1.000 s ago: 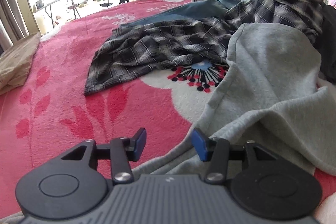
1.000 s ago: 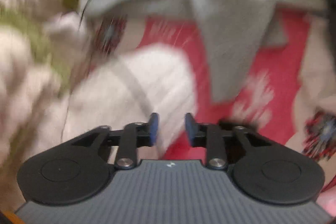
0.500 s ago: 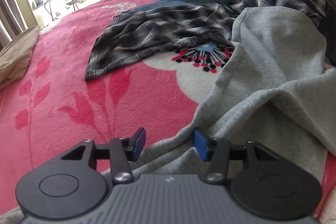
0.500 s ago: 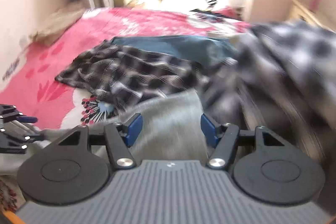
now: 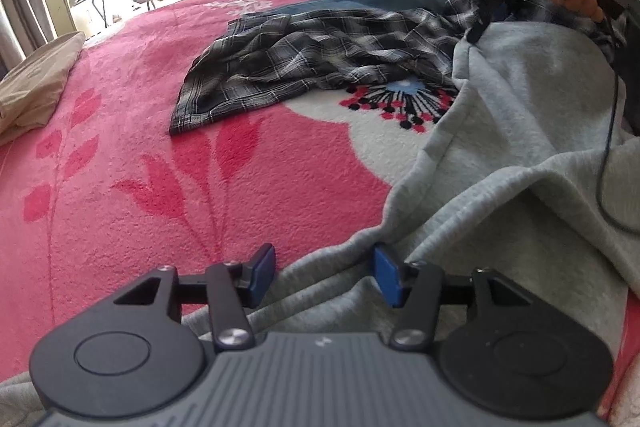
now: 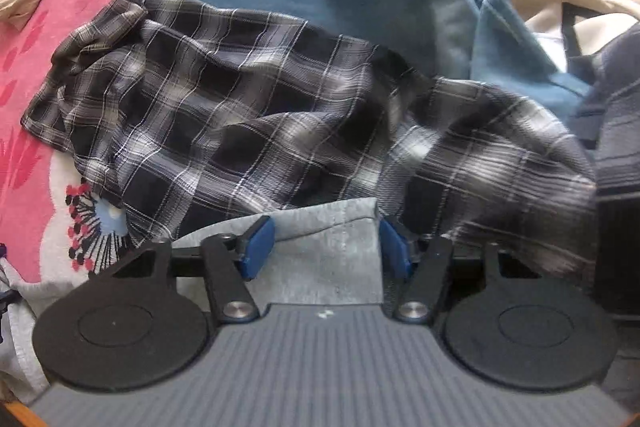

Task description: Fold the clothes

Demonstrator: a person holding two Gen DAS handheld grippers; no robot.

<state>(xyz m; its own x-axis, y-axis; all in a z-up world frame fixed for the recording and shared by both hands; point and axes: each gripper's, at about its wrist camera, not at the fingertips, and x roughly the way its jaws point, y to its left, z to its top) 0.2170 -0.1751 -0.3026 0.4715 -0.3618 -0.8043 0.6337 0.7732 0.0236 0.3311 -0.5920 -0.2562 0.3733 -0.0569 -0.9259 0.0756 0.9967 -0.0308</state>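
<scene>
Grey sweatshirt [image 5: 520, 155], rumpled on pink-blanketed bed [image 5: 160, 167]: right gripper [image 6: 320, 247], swung in within the last second, now straddles its far corner beside left gripper [image 5: 324, 277], both fingers spread, ungrasped—likely pre-pinch.

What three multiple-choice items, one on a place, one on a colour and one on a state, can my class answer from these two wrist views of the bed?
1. Where does the plaid shirt lie?
A. partly over the blue garment
B. on the nightstand
C. on the floor

2. What colour is the sweatshirt nearest both grippers?
A. red
B. light grey
C. black

3. How do the jaws of the left gripper and right gripper stand?
A. both shut on cloth
B. only the left open
C. both open

Answers: 1 A, its checks cover the blue cloth's near edge. 2 B, pale grey fleece lies between both pairs of fingers. 3 C, a wide gap shows between the blue pads in each view.
</scene>
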